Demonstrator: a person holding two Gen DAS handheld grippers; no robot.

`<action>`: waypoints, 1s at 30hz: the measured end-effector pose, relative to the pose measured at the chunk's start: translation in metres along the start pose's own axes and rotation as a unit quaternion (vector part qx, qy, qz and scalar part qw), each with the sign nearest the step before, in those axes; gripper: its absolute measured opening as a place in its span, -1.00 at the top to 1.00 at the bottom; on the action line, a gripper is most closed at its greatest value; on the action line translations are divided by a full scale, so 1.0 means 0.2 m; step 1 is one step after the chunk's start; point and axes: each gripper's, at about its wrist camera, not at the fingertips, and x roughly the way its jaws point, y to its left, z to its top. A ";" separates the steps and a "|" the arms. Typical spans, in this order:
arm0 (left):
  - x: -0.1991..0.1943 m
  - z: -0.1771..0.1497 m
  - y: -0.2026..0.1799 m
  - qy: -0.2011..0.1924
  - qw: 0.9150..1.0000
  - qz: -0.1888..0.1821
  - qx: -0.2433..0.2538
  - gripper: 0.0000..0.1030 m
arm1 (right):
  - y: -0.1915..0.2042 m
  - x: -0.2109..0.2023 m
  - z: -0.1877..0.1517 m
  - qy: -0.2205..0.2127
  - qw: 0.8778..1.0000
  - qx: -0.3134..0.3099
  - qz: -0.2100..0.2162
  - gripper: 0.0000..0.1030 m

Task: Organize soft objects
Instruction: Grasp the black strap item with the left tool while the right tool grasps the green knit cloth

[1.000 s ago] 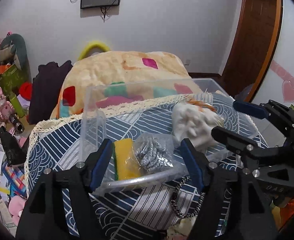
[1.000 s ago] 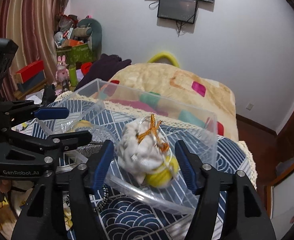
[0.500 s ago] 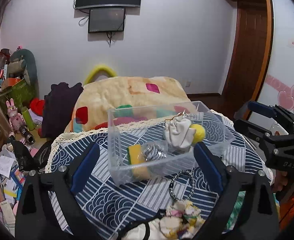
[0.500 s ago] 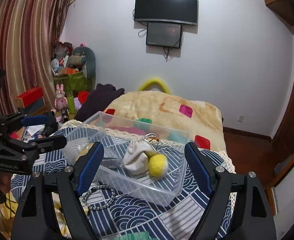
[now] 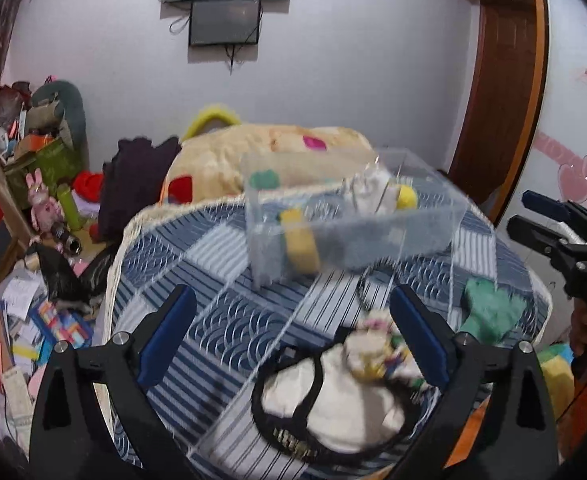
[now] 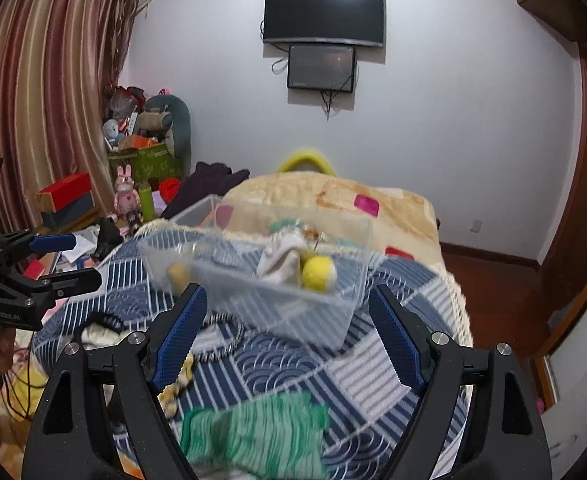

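The left gripper [image 5: 293,332] stands with its jaws wide apart, having just been opening, and nothing is gripped between them. The right gripper [image 6: 289,336] likewise has its jaws spread after just opening, with nothing clamped. A clear plastic box [image 5: 429,224] sits toward the far edge of the blue patterned cloth [image 5: 213,320] covering the table. Inside it lie a white pouch [image 6: 283,258] touching a yellow ball [image 6: 319,274], and a yellow sponge [image 5: 301,240] at the box's left end. Near the cloth's front edge lie a white fabric piece with a black strap [image 5: 333,404], a beaded bracelet [image 6: 223,336] and a green cloth [image 6: 253,436].
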 end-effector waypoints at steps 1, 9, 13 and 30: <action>0.00 -0.03 0.01 0.006 1.000 0.003 -0.002 -0.91 | 0.00 0.00 -0.02 0.004 1.000 0.001 0.002 -0.58; 0.10 -0.25 0.07 0.065 0.997 0.000 -0.035 -0.91 | 0.03 0.05 -0.22 0.060 0.998 0.007 0.011 -0.58; 0.14 -0.32 0.05 0.083 0.996 -0.002 -0.038 -0.91 | 0.05 0.08 -0.31 0.088 0.996 0.009 0.016 -0.58; 0.13 -0.40 -0.04 0.067 0.996 -0.045 -0.043 -0.16 | 0.06 0.09 -0.44 0.096 0.995 0.013 0.002 0.07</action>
